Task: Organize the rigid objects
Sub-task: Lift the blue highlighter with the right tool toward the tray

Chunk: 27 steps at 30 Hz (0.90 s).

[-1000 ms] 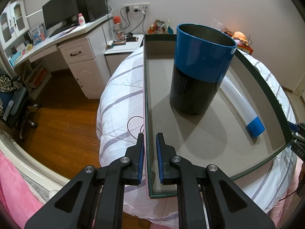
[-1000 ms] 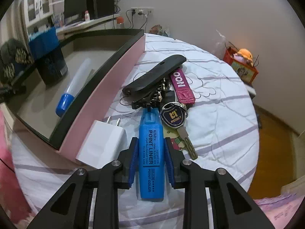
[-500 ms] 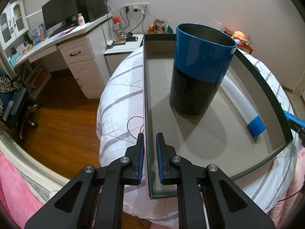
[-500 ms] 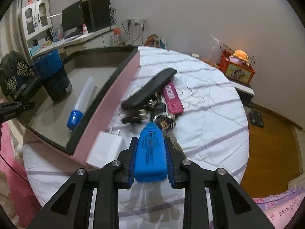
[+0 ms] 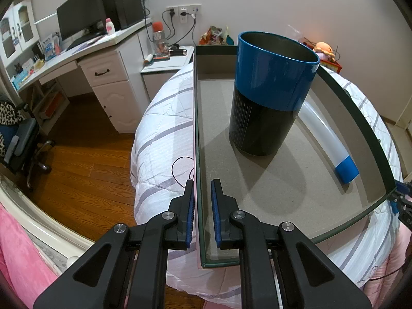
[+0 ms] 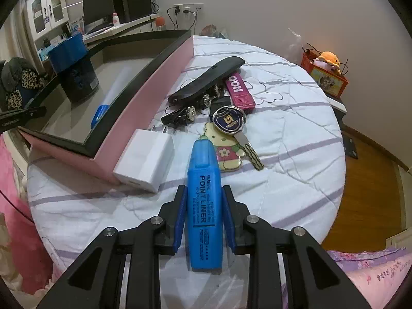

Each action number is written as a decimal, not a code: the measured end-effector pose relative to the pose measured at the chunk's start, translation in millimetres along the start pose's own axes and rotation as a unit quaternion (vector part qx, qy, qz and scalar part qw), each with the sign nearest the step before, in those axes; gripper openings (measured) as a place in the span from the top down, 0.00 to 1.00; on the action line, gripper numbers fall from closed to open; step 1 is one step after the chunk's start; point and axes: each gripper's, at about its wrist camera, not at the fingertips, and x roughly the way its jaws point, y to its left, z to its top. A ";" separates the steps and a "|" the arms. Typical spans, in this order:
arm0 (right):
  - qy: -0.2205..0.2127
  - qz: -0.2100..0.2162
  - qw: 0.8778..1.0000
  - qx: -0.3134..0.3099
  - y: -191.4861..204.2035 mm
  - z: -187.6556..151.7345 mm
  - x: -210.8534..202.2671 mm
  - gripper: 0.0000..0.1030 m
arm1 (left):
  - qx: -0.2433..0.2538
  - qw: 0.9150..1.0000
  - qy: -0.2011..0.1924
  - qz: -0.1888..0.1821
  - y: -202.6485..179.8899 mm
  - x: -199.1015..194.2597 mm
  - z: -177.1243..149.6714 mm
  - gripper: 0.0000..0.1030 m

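Observation:
My left gripper (image 5: pixel 202 184) is shut on the near left wall of the pink box (image 5: pixel 360 123), which has a dark rim and a grey floor. Inside stand a blue-and-black cylinder (image 5: pixel 270 90) and a clear tube with a blue cap (image 5: pixel 324 134) lying along the right wall. My right gripper (image 6: pixel 203 190) is shut on a blue highlighter (image 6: pixel 204 206), held just above the quilt with its tip pointing at a cartoon bear keychain (image 6: pixel 226 152). A white charger (image 6: pixel 145 159) lies against the box's outer pink wall (image 6: pixel 144 95).
A black case (image 6: pixel 206 82), a pink tag (image 6: pixel 238 90) and a key with a blue badge (image 6: pixel 229 121) lie bunched on the white striped quilt (image 6: pixel 296 134). A desk (image 5: pixel 97 46), a chair (image 5: pixel 18 134) and wooden floor (image 5: pixel 77 170) lie to the left.
The right gripper kept its hold on the highlighter; the view pulled back from the keys, then came close again, the tip now at the bear keychain. The left gripper has not moved.

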 end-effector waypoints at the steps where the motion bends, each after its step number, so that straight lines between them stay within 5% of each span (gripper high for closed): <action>1: 0.001 0.000 1.000 0.000 -0.2 1.5 2.4 0.73 | 0.000 1.000 0.000 0.000 -0.1 0.0 -0.1 0.90; 11: -0.019 0.018 1.000 0.011 0.8 4.1 1.6 0.74 | 0.000 1.000 0.000 0.000 -0.1 0.0 -0.1 0.89; 27: -0.094 -0.011 0.995 0.018 7.0 46.1 -33.2 0.74 | 0.000 1.000 0.000 0.000 -0.1 0.1 -0.1 0.89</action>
